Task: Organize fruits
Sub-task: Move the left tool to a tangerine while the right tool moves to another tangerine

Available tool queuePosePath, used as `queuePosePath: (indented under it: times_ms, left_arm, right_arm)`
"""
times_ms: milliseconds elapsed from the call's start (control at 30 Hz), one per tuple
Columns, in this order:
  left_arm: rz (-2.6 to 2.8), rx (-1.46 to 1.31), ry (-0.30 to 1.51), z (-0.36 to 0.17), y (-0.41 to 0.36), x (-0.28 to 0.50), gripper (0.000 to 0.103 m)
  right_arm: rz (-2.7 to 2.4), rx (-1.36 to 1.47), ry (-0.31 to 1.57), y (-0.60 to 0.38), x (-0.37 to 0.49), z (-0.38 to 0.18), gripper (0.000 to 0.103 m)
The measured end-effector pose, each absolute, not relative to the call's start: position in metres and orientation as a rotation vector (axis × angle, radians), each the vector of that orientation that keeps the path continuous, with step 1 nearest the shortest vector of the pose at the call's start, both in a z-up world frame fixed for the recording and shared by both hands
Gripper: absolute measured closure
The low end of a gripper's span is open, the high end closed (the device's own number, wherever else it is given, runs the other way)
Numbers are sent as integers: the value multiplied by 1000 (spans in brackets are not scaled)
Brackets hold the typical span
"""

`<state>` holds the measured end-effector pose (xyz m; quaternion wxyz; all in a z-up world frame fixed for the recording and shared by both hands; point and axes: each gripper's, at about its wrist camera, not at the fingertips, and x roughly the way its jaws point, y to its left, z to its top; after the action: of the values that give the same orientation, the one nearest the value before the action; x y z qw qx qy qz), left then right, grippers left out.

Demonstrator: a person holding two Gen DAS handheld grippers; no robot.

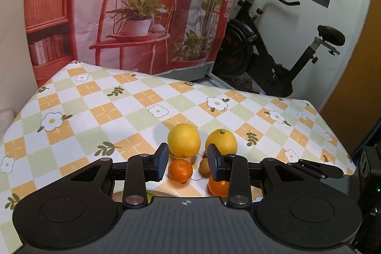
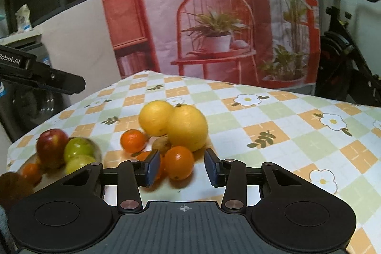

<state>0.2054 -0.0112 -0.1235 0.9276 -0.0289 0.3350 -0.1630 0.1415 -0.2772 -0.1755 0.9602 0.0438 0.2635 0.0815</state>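
Yellow first: two large citrus, the left yellow citrus point(image 1: 183, 140) and the right yellow citrus point(image 1: 221, 141), side by side around the middle of the checked tablecloth point(image 1: 95, 111), touching as seen from the right wrist. Just nearer, a small tangerine point(image 1: 180, 170), a little brownish fruit point(image 1: 204, 166) and a second tangerine point(image 1: 218, 187), all huddled close to the yellow pair.

Left gripper point(image 1: 188, 163) above this cluster, jaws narrow but apart, gripping nothing; small tangerine visible through the gap, below the pads. Right gripper point(image 2: 182, 168) likewise narrow and empty, with an oval orange fruit point(image 2: 178, 162) on the cloth in line with the gap, pads not pressing on it.

Off to the left, by the near edge, a shallow dish point(image 2: 97, 151) holding a red apple point(image 2: 51, 146), green apples point(image 2: 78, 148) and a tiny orange fruit point(image 2: 31, 171); a brown fruit point(image 2: 12, 187) at the picture's edge, blurred.

Behind the table, a printed backdrop point(image 1: 119, 4) of a red chair and potted plants; far right, an exercise bike point(image 1: 262, 51).
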Motion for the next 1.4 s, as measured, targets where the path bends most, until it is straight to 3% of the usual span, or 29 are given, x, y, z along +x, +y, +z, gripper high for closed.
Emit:
queuePosePath:
  times_ms: [800,1033,1200,1400]
  left_arm:
    - [-294,-82,801,-156,-12,249,65]
    - [-299,-53,842,-167,-19,261,64]
    - [-324,-23,876,-174,-25,267,54]
    - [-314,-1,896,-183,-28,271,54]
  right_arm:
    - [195,168,586,-278,171,-196,67]
    - [207,195,587,-281,169,-197,72]
    - [208,196,583,-282,168,-198,72]
    - [208,195,584,-282,168,-198,72]
